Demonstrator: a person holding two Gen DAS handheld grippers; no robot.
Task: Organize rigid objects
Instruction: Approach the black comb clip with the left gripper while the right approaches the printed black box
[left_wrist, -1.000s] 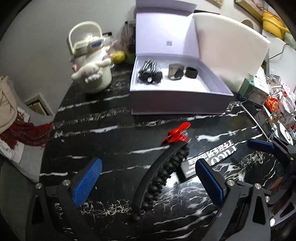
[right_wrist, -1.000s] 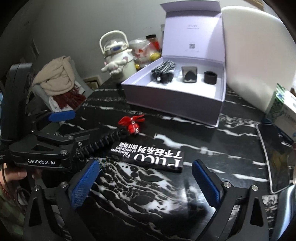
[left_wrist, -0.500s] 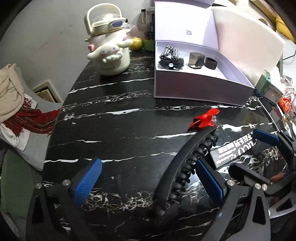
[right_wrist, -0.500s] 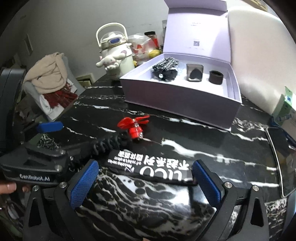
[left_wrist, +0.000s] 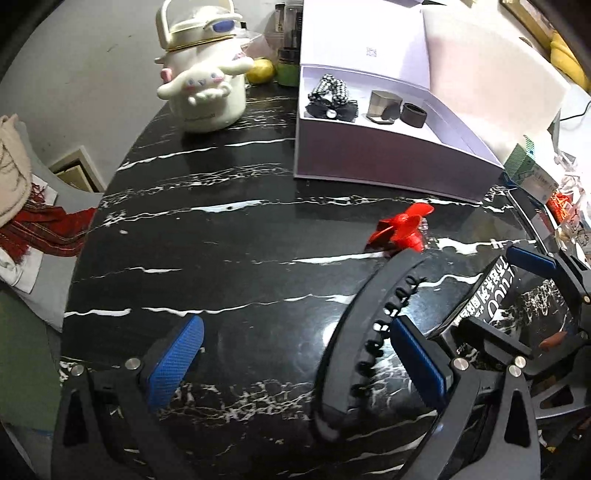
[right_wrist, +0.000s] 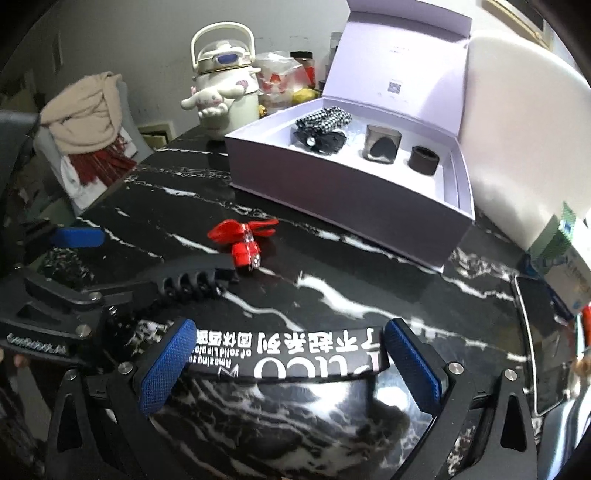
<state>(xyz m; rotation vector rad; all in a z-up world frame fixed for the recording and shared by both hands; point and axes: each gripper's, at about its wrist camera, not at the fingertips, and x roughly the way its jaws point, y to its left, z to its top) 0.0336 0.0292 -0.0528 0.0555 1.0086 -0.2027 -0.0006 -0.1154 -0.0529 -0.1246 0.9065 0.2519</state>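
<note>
Left wrist view: the left tongs (left_wrist: 295, 354) are standing apart over the tabletop (left_wrist: 221, 236), one black claw clip (left_wrist: 369, 325) lying between them, one red clip (left_wrist: 400, 229) beyond it.

Right wrist view: the right tongs (right_wrist: 290, 360) are gaping around one black box (right_wrist: 291, 360), short of the lilac box (right_wrist: 332, 192) holding three items.

Both wrist views low over table (left_wrist: 229, 229), sharing box (right_wrist: 332, 192)

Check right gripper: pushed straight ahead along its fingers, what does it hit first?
Likely the black lettered box, already lying between the open right gripper fingers. Beyond it, bare tabletop, then the lilac box. Depth uncertain.
</note>
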